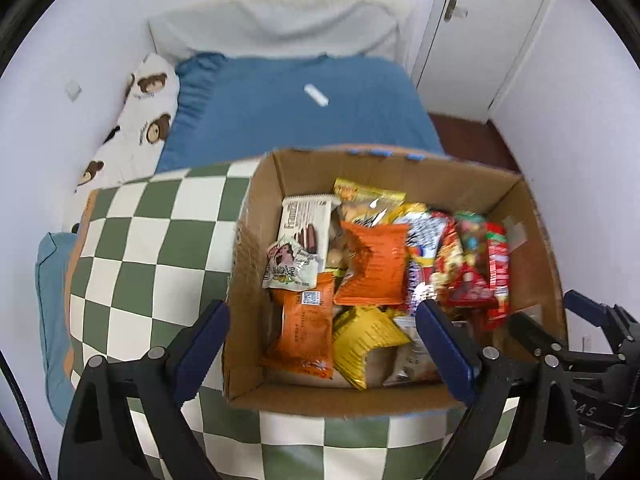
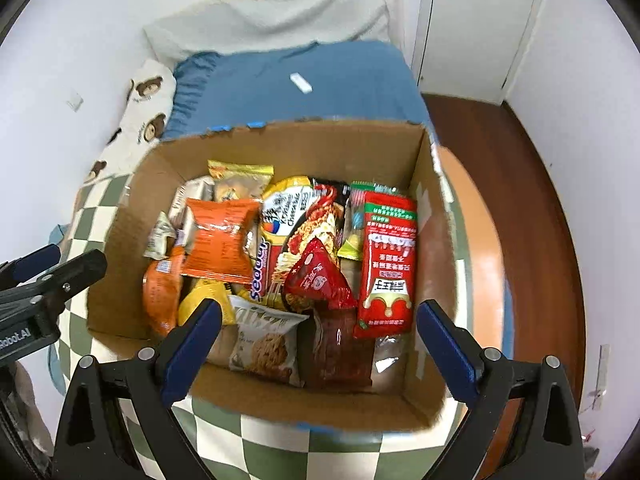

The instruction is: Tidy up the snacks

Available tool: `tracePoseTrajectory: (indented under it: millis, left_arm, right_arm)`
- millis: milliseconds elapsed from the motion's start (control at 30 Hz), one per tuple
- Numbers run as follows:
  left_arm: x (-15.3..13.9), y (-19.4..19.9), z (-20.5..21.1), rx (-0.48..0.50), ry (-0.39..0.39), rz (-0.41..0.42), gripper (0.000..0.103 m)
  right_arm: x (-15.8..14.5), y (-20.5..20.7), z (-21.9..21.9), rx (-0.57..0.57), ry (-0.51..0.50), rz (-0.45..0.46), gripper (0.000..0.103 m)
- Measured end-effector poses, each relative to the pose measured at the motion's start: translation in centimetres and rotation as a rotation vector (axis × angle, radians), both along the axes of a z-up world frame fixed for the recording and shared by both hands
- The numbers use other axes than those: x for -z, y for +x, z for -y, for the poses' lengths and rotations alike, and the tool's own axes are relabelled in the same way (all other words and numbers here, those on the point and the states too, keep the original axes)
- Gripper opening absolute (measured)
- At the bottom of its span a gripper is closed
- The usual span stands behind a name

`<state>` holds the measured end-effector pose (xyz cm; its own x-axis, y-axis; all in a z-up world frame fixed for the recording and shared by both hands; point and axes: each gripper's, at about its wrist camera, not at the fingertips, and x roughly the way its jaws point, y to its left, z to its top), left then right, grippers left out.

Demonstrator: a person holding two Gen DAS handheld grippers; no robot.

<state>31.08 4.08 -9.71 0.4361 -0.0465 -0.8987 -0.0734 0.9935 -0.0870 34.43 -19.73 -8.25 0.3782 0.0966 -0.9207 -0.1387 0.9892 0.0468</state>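
On the green-and-white checked counter [image 1: 160,240], just short of the blue bed [image 1: 300,112]: an open cardboard box [image 1: 400,164], crammed with snacks.

Left gripper [image 1: 320,312] above the near left corner of the box, jaws spread wide, pads bare. Left jaw out over the checked cover, outside the box wall; right jaw over the packets inside. Between the two, well below: an orange packet [image 1: 376,268] lying flat, a yellow packet [image 1: 364,340] nearer, a white chocolate-bar wrapper [image 1: 306,220] against the left wall. No contact with any of them.

Right gripper [image 2: 318,308] over the near half of the box, jaws likewise spread wide, gripping nothing. Framed between them, lower down: a cookie bag [image 2: 268,344] and a dark red pack beside it, with a red triangular packet [image 2: 320,276] just beyond. Tall red sachet [image 2: 388,264] close to the right jaw, along the right wall.

Only in the left view: the broad bare stretch of checked cover left of the box, a bear-print pillow [image 1: 148,120] shown at length along the wall, and the right gripper seen from the side at the near right corner of the box.

Only in the right view: the noodle pack [image 2: 304,232] face up in mid-box, the cookie bag's picture, the counter's orange rim, dark wooden floor [image 2: 520,160] to the right, and the left gripper poking in at the left edge, outside the box.
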Motion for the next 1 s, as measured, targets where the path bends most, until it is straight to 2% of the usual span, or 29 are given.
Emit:
tracePoseTrajectory:
  millis: [267, 500, 700, 867, 1000]
  left_arm:
    - [-4.6, -6.0, 0.6, -0.003, -0.023, 0.139, 0.095]
    - [-8.0, -11.6, 1.5, 0.001, 0.008, 0.234, 0.095]
    - [-9.9, -15.6, 1.9, 0.008, 0.033, 0.284, 0.095]
    - [-11.0, -18.2, 2.2, 0.011, 0.077, 0.31, 0.095]
    - [-11.7, -19.9, 1.9, -0.002, 0.074, 0.328, 0.095]
  right_arm:
    - [-6.0, -6.3, 0.9, -0.012, 0.024, 0.152, 0.1]
    - [-11.0, -13.0, 1.6, -0.02, 0.011, 0.286, 0.102]
    - [-14.3, -17.6, 2.1, -0.02, 0.009, 0.372, 0.102]
    - [-16.2, -20.4, 2.0, -0.023, 0.014, 0.414, 0.103]
    - [-17.2, -22.3, 1.8, -0.031, 0.021, 0.436, 0.103]
